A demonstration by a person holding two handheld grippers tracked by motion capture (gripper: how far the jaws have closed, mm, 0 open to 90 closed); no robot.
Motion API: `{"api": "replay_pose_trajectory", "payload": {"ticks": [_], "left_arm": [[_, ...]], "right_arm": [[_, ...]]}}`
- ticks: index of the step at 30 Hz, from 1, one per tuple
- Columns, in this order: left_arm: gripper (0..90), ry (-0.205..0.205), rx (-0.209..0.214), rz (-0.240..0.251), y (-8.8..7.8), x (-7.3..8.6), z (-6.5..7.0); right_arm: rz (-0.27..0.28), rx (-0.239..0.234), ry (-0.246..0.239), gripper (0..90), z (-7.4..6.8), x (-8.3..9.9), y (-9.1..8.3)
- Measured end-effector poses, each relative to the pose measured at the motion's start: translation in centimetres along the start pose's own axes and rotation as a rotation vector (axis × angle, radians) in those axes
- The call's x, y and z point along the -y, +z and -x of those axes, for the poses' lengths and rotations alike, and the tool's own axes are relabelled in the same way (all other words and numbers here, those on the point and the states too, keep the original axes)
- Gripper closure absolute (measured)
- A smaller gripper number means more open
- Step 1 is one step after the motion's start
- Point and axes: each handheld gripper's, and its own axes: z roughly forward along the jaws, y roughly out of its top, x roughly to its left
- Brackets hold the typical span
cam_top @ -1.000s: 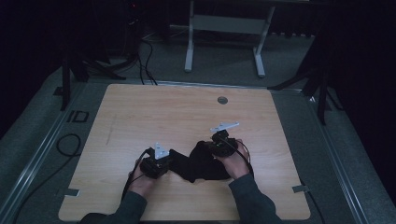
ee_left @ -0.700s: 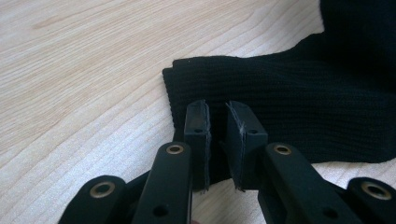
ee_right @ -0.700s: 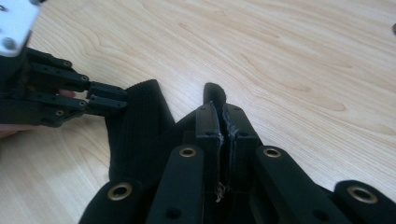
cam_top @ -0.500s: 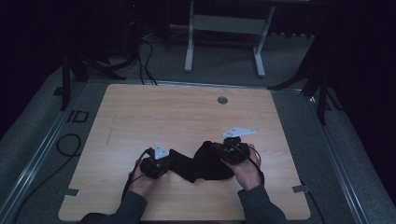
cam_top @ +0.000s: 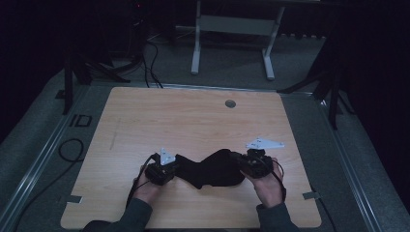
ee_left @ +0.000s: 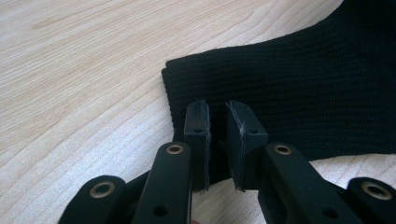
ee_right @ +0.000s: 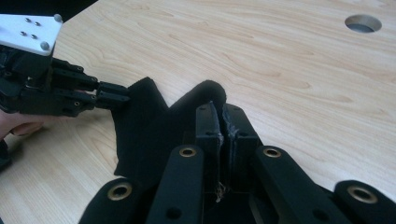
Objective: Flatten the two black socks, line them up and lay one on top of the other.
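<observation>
Jaws first: on our left gripper (ee_left: 215,125) they sit close together with the ribbed edge of the black sock (ee_left: 299,88) pinched between them. On our right gripper (ee_right: 220,122) the jaws are pressed almost flat together on the other end of the sock, and a bit of cloth pokes up between them.

What has just changed is our right hand (cam_top: 267,186). A moment ago it was nearer the middle of the surface (cam_top: 193,121) and its grey plate was tipped up. Now it has slid out to the right and come down low. The sock was bunched up between the two grippers before, and now it is pulled longer. We think this means we are stretching the sock out so it can lie flat. It is not flat yet. A hump and some folds are left in the middle.

The sock lies near our edge of the surface, between our two hands, held at both ends. Our left hand (cam_top: 147,189) has hardly moved.

The sock is soft knit cloth. Up close we can see small ribs in rows and a neat straight cuff. It bends and folds easily. The surface is pale wood with wavy lines in it, smooth and hard. It has a small round hole (cam_top: 230,103) far from us. The jaws are black and hard, with brass-coloured pins.
</observation>
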Motion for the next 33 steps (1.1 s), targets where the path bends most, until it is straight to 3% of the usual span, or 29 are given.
{"api": "replay_pose_trajectory", "payload": {"ticks": [12,33], "left_arm": [[79.3,0.003,-0.001,-0.002,0.0,0.0,0.0],[78.3,0.008,-0.002,-0.004,0.0,-0.1,0.1]], "right_arm": [[-0.091,0.077,0.047,85.5,2.2,2.9,1.1],[-0.176,0.073,0.095,85.1,3.6,5.3,3.7]]}}
